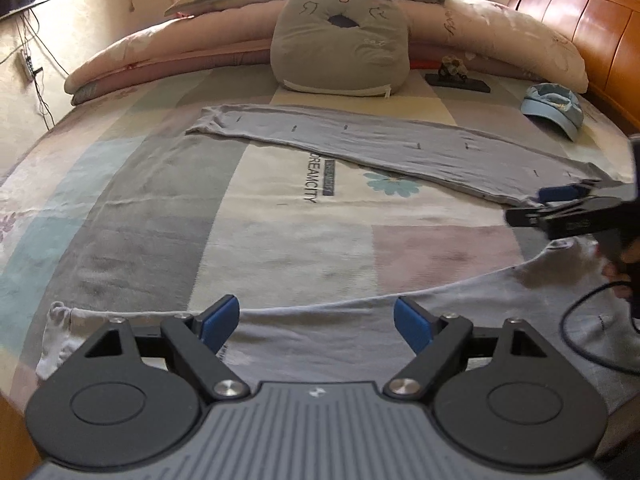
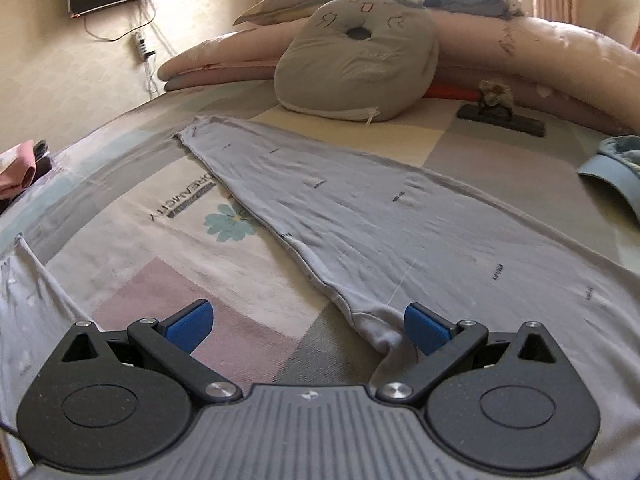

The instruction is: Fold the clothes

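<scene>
- The pale grey cotton trousers (image 2: 380,216) lie spread flat on the bed's pastel patchwork sheet (image 1: 280,240), one leg reaching toward the grey cat-face cushion (image 1: 340,40).
- The left hand-held gripper (image 1: 316,322) tilts downward over the near trouser leg, its blue pads (image 1: 220,320) wide apart, gripping nothing.
- The right hand-held gripper (image 2: 306,326) angles down at the crotch, jaws apart; cloth lies beside its right pad, unclamped.
</scene>
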`<state>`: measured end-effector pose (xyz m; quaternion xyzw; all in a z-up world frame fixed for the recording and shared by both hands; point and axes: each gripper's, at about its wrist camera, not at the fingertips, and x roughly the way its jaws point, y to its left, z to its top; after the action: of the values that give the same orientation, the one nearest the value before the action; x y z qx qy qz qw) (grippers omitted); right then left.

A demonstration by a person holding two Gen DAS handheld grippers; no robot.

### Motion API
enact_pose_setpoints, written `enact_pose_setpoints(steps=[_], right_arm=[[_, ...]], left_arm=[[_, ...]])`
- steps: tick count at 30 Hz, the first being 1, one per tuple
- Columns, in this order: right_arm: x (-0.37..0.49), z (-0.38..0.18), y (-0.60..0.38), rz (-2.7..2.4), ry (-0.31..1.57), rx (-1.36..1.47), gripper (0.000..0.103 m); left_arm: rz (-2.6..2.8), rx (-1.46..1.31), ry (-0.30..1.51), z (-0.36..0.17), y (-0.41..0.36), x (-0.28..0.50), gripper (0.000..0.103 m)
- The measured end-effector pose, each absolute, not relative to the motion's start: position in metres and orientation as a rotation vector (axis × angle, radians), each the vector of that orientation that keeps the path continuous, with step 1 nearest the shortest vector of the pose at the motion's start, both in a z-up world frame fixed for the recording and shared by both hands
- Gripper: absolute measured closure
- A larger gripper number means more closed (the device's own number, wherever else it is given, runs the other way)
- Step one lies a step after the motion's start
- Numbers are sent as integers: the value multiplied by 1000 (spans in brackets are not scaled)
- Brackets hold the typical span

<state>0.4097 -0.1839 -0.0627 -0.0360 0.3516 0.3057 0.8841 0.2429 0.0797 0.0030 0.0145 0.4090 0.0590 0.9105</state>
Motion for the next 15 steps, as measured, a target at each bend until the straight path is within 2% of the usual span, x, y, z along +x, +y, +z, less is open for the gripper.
enact_pose_setpoints(steps=[3,10,15], right_arm=[[419,-77,-184,650,789,-62,0],[396,-70,-185,800,833,6,0],[384,-47,-227,683,759,74,0]], left_arm=[[129,45,854,3,69,239,18],[135,65,871,1,54,247,18],[71,78,860,1,42,259,18]])
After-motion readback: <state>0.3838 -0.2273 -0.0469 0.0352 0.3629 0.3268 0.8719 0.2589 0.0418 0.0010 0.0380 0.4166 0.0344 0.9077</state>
